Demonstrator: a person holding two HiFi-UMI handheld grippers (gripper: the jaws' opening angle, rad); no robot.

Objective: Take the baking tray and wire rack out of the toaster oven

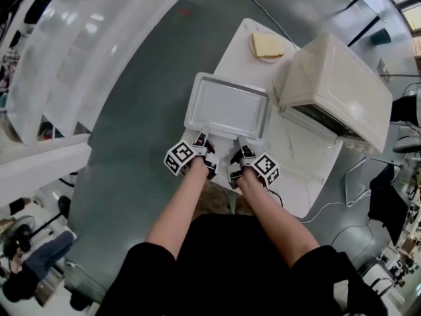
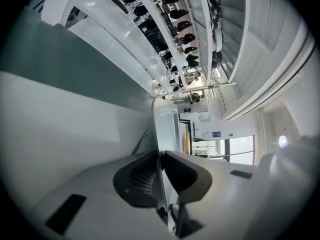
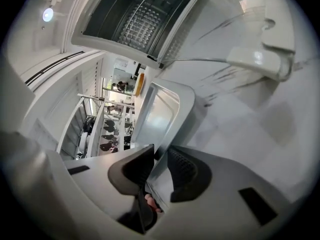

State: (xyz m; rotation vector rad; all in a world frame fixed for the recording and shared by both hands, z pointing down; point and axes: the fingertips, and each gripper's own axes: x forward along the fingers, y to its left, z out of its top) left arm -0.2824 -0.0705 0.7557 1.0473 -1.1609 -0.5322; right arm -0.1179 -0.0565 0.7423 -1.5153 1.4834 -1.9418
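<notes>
The shallow metal baking tray (image 1: 227, 107) lies flat on the white table (image 1: 296, 170), left of the toaster oven (image 1: 339, 87). My left gripper (image 1: 200, 140) is at the tray's near rim and is shut on it; the rim (image 2: 167, 129) runs edge-on between the pads of the left gripper (image 2: 161, 164). My right gripper (image 1: 242, 143) is at the same rim further right. Its jaws straddle the tray (image 3: 160, 114) with a small gap, so the right gripper (image 3: 161, 164) is open. The oven's cavity (image 3: 140, 19) gapes above, with wire bars inside.
The oven door (image 1: 316, 120) hangs open toward the tray, its handle (image 3: 257, 59) near my right gripper. A plate with a slice of bread (image 1: 266, 45) sits at the table's far end. A cable (image 1: 322, 209) trails off the table's right edge. Grey floor lies to the left.
</notes>
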